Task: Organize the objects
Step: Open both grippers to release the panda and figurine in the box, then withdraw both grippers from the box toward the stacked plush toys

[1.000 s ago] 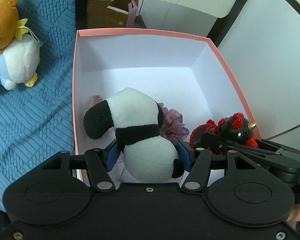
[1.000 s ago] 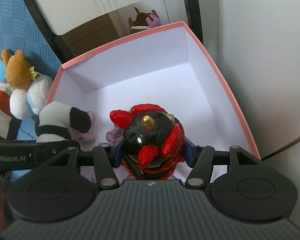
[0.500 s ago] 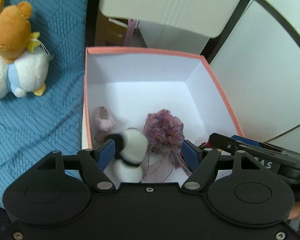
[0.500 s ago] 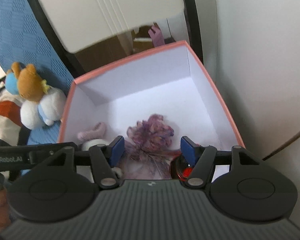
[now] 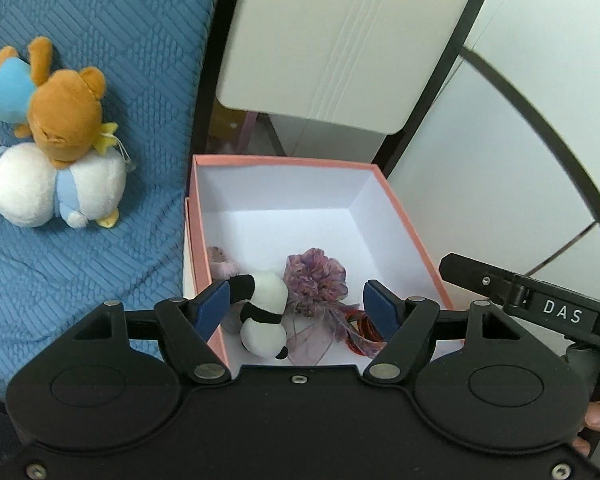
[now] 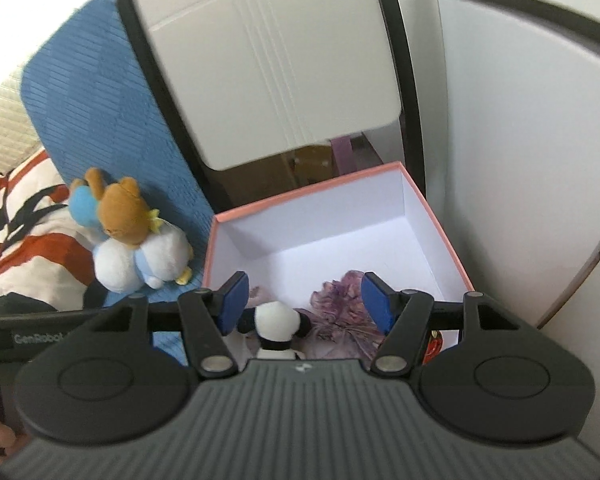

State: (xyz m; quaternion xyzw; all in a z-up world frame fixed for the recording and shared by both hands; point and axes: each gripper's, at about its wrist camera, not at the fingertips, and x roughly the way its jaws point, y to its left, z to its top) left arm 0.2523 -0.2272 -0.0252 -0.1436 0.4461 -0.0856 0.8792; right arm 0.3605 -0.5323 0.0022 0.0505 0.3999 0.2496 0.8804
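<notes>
A pink box (image 5: 404, 224) with a white inside stands beside a blue cushion. In it lie a black-and-white panda plush (image 5: 266, 312), a purple pompom (image 5: 316, 280), a small pink plush (image 5: 222, 262) and a red-and-black toy (image 5: 362, 326), mostly hidden. My left gripper (image 5: 296, 306) is open and empty above the box's near end. My right gripper (image 6: 304, 300) is open and empty above the same box (image 6: 440, 232), over the panda (image 6: 276, 320) and pompom (image 6: 344, 300). The red toy (image 6: 434, 346) peeks out at the right.
A brown bear plush (image 5: 66, 116) lies on a white-and-blue plush (image 5: 56, 188) on the blue cushion (image 5: 100, 60), left of the box. A white chair back (image 5: 340, 40) with a black frame stands behind. A striped cloth (image 6: 24, 240) lies far left.
Both grippers opened and let the panda and the red-and-black toy drop into the box. Both then pulled up and back, away from the box.
</notes>
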